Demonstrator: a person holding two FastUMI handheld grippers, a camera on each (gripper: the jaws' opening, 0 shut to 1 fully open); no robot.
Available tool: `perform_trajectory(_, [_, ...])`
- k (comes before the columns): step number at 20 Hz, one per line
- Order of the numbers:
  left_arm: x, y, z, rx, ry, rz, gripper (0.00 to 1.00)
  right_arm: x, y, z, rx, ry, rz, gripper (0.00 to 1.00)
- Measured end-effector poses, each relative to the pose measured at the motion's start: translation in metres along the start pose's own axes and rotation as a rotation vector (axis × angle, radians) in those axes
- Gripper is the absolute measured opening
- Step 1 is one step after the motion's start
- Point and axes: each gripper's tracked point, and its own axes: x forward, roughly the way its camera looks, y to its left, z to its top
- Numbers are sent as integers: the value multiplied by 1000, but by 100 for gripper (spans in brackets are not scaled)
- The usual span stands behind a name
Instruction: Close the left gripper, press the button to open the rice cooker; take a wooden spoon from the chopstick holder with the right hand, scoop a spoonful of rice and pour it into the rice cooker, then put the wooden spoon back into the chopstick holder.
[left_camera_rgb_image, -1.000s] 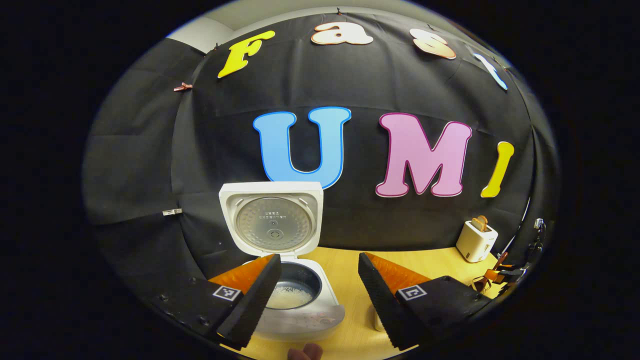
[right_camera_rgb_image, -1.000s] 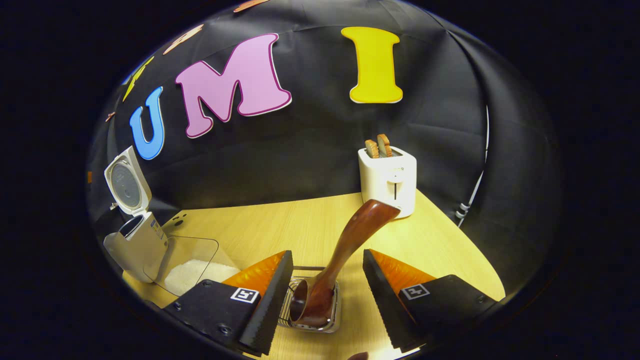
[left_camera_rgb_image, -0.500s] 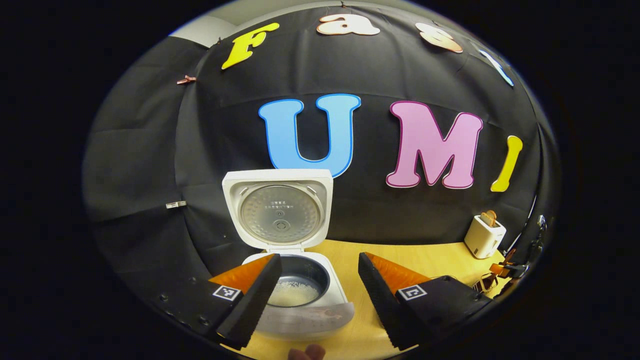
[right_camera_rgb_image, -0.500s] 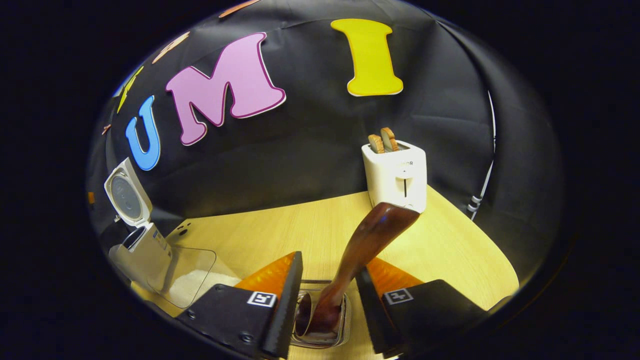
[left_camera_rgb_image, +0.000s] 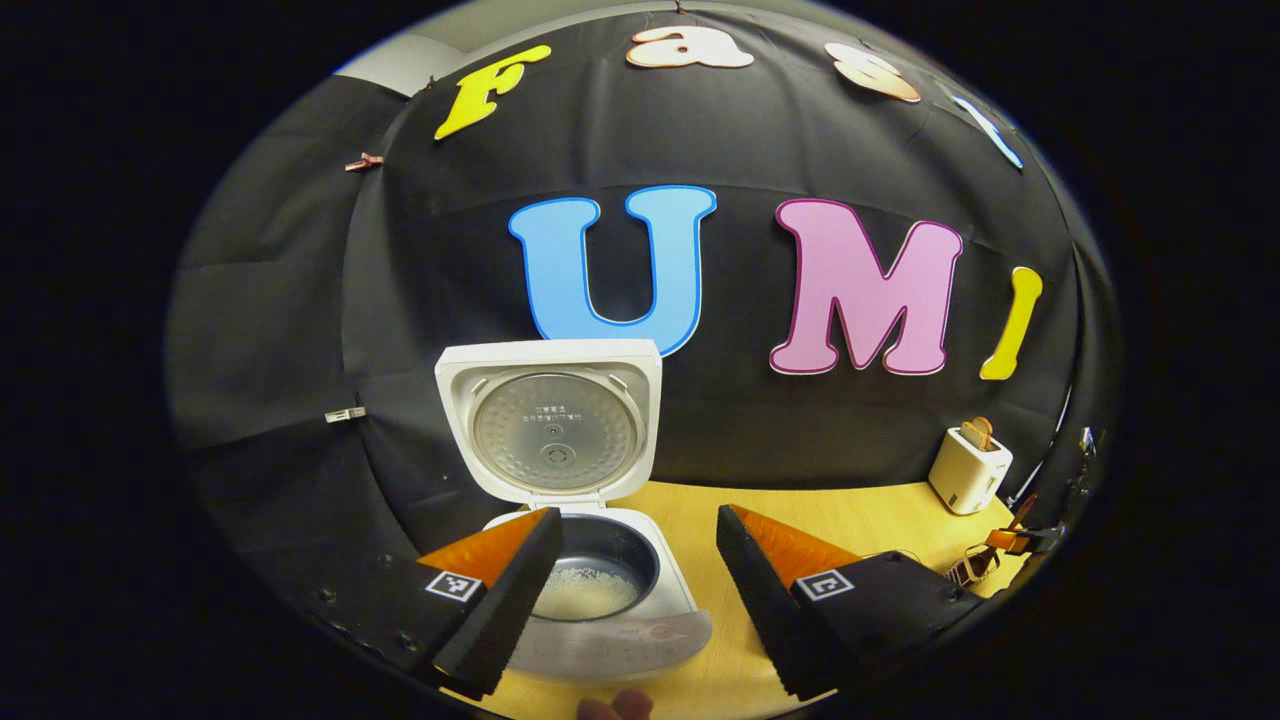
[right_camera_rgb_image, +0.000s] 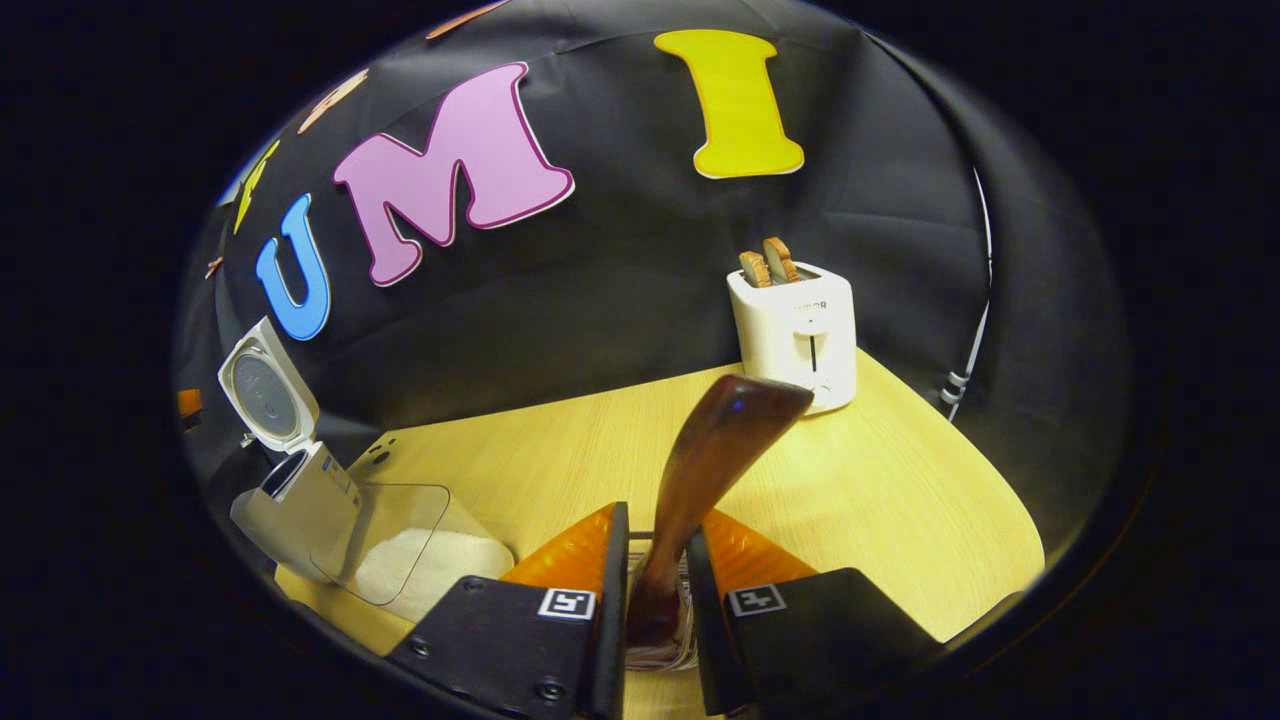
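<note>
The white rice cooker (left_camera_rgb_image: 672, 598) stands with its lid (left_camera_rgb_image: 553, 425) raised upright, and a little rice lies in the inner pot (left_camera_rgb_image: 585, 592). My left gripper (left_camera_rgb_image: 636, 515) hovers open just in front of and above the pot, with nothing between its fingers. In the right gripper view, the dark wooden spoon (right_camera_rgb_image: 722, 435) rises from the wire chopstick holder (right_camera_rgb_image: 668, 655), its handle leaning away to the right. My right gripper (right_camera_rgb_image: 657, 520) is shut on the lower handle, both fingers against it. The spoon's bowl is hidden low between the fingers.
A clear container of rice (right_camera_rgb_image: 415, 560) sits on the wooden table (right_camera_rgb_image: 880, 500) just right of the cooker (right_camera_rgb_image: 300, 510). A white toaster (right_camera_rgb_image: 800, 330) with two bread slices stands at the back right by the black cloth wall. A fingertip (left_camera_rgb_image: 615, 705) shows at the bottom edge.
My right gripper went from wide open around the spoon to shut on its handle, moving lower over the holder. The left gripper stayed open and drifted only slightly in front of the cooker.
</note>
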Motion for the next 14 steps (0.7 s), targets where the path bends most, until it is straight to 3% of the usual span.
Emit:
perform_trajectory(1, [0, 1, 2, 1, -3, -1, 98, 0, 3, -2, 9, 4, 9, 31])
perform_trajectory(2, [0, 2, 3, 2, -6, -1, 98, -1, 7, -5, 14, 10, 21, 15])
perform_trajectory(3, [-1, 1, 4, 4, -10, -1, 98, -1, 10, -9, 12, 23, 29, 31])
perform_trajectory(4, [-2, 2, 4, 5, -11, -2, 98, 0, 9, -14, -2, 34, 19, 31])
perform_trajectory(5, [-2, 3, 4, 4, -11, -3, 98, -4, 9, -11, -4, 29, 22, 15])
perform_trajectory(6, [-3, 3, 4, 3, -10, -4, 98, 0, 9, -11, 1, 27, 18, 25])
perform_trajectory(10, [-7, 7, 3, -3, -15, -5, 98, -3, 6, -8, 26, 17, 12, 15])
perform_trajectory(14, [-12, 12, 7, -4, -24, -10, 98, -17, 4, 18, 48, -49, 4, 15])
